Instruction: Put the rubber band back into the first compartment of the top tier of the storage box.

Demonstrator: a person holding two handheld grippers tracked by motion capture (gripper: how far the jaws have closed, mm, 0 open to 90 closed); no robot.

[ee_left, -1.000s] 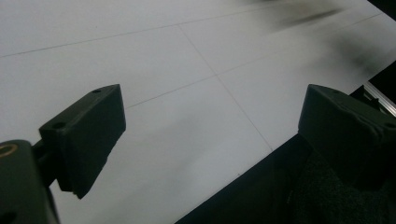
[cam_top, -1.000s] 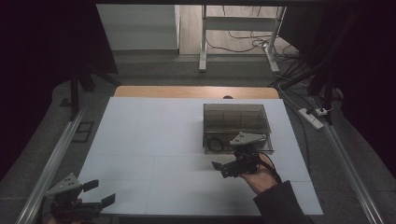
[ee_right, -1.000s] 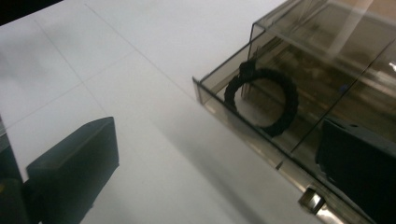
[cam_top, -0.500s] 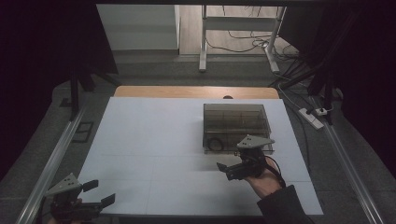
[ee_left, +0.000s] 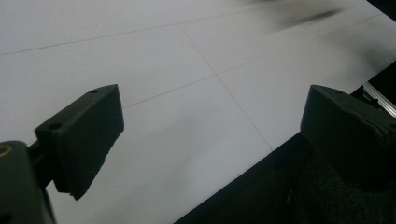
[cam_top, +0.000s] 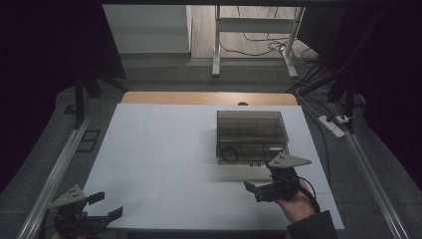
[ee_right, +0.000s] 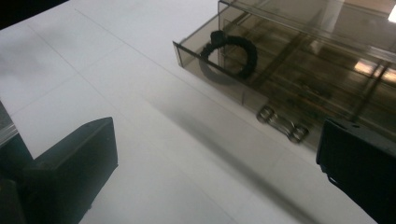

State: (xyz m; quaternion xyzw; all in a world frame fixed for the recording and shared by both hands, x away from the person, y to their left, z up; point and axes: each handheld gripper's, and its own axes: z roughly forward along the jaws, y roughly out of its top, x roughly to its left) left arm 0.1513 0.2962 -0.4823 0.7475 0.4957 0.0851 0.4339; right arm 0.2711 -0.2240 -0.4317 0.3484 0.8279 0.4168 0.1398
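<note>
Your right gripper (cam_top: 263, 188) hovers near the box (cam_top: 251, 135), fingers wide and empty; black ring (ee_right: 229, 53) sits inside, untouched.

the right gripper (cam_top: 265, 185) is matt black, with two blocky jaws and a grey three-cornered plate (cam_top: 288, 160) on top. a thin black cable (cam_top: 309, 190) loops from its back over the person's hand (cam_top: 296, 203), which comes out of a dark sleeve (cam_top: 313, 228). the left gripper (cam_top: 100, 207) has the same build: black body, grey plate (cam_top: 66, 196) above. seen close, its jaws are chunky black blocks with chamfered ends, and one bears two small round screw holes (ee_left: 55, 126); a brass-coloured fitting (ee_left: 4, 150) sits at the base.
</note>
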